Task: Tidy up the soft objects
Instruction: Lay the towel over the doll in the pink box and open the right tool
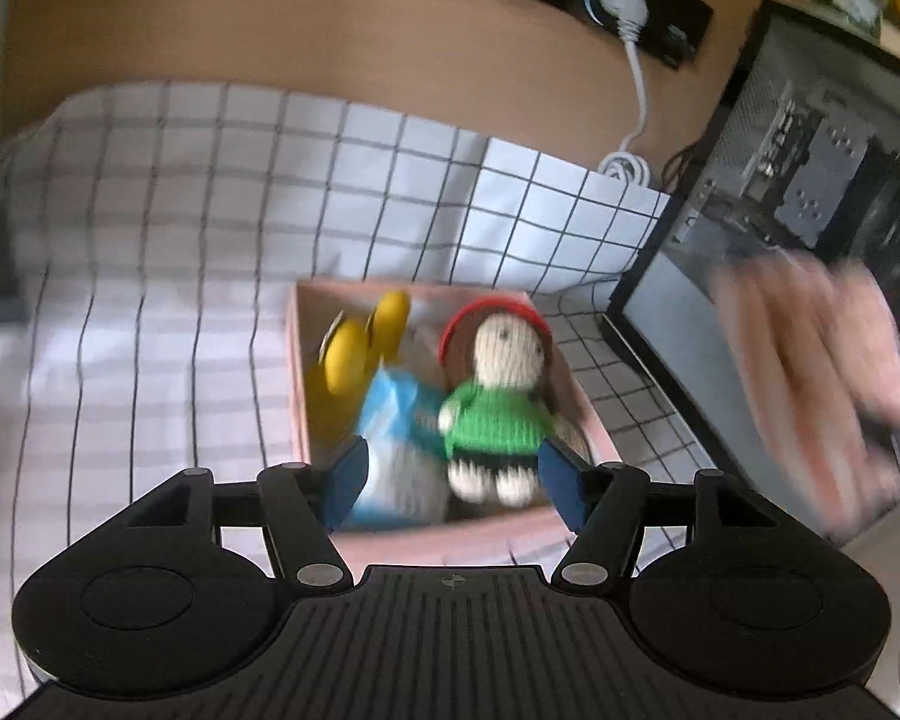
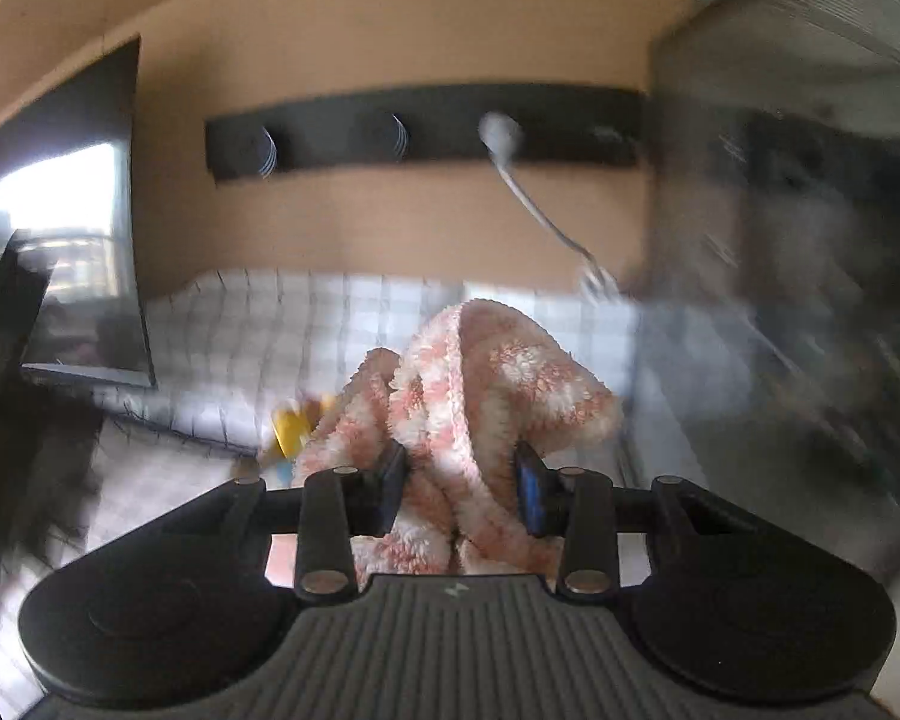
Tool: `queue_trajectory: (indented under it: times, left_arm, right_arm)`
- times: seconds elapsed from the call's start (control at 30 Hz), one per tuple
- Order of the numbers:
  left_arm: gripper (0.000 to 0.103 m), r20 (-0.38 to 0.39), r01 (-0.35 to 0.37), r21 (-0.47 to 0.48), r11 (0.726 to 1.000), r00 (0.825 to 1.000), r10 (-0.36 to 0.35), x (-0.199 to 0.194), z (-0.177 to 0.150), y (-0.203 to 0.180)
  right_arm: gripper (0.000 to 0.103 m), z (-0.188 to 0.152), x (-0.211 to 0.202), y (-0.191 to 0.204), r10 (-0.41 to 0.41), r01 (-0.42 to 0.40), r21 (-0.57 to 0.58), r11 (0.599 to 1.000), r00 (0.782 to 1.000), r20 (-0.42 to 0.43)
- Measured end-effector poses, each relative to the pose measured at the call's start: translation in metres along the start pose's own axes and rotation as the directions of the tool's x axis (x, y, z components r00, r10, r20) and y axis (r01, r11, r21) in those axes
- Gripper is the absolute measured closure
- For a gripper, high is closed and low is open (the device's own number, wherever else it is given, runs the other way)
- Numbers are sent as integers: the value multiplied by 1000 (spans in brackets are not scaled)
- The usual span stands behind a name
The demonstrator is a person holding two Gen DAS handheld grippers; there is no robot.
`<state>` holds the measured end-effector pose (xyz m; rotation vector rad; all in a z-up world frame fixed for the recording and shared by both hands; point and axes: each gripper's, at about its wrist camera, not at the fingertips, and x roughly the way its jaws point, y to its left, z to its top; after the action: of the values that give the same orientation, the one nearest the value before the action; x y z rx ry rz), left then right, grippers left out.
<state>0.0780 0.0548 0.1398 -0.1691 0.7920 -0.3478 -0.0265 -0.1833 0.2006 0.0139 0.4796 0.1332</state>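
A pink box (image 1: 450,534) sits on the checked cloth. In it lie a knitted doll (image 1: 498,402) with a red hat and green top, and a plush with yellow feet (image 1: 360,348) and a blue and white body. My left gripper (image 1: 450,480) is open, with its blue pads either side of the toys over the near part of the box. My right gripper (image 2: 462,492) is shut on a fluffy pink and white towel (image 2: 480,396), held above the table. The towel shows blurred in the left wrist view (image 1: 810,384), to the right of the box.
The white cloth with black grid lines (image 1: 150,300) covers the table. An open computer case (image 1: 810,180) stands at the right. A black power strip (image 2: 420,132) with a white plug and cable is on the brown wall. A monitor (image 2: 78,240) stands at the left.
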Motion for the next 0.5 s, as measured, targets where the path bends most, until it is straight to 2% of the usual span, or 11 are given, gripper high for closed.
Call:
queue_trajectory:
  times: [0.1,0.2,0.27,0.33,0.43,0.5]
  left_arm:
    - [35,4,15,-71,997,1000,-14,-18,-20,11]
    - [35,-2,18,-112,994,1000,-18,-31,-37,23]
    - [35,-2,16,-136,991,1000,-17,-38,-45,31]
    - [36,-4,10,-166,986,1000,-11,-43,-54,42]
    - [36,-17,-15,-210,978,1000,12,-48,-65,56]
    - [36,-32,-54,-221,974,998,48,-52,-70,65]
  right_arm:
    - [65,34,46,19,28,-28,-30,999,1000,0]
    - [65,59,102,34,65,-63,29,998,994,-93]
    - [65,63,139,44,123,-111,87,990,980,-156]
    - [65,50,171,59,152,-132,108,985,966,-211]
    - [65,9,215,85,134,-120,61,991,931,-340]
    - [62,-7,216,102,87,-104,-50,993,958,-273]
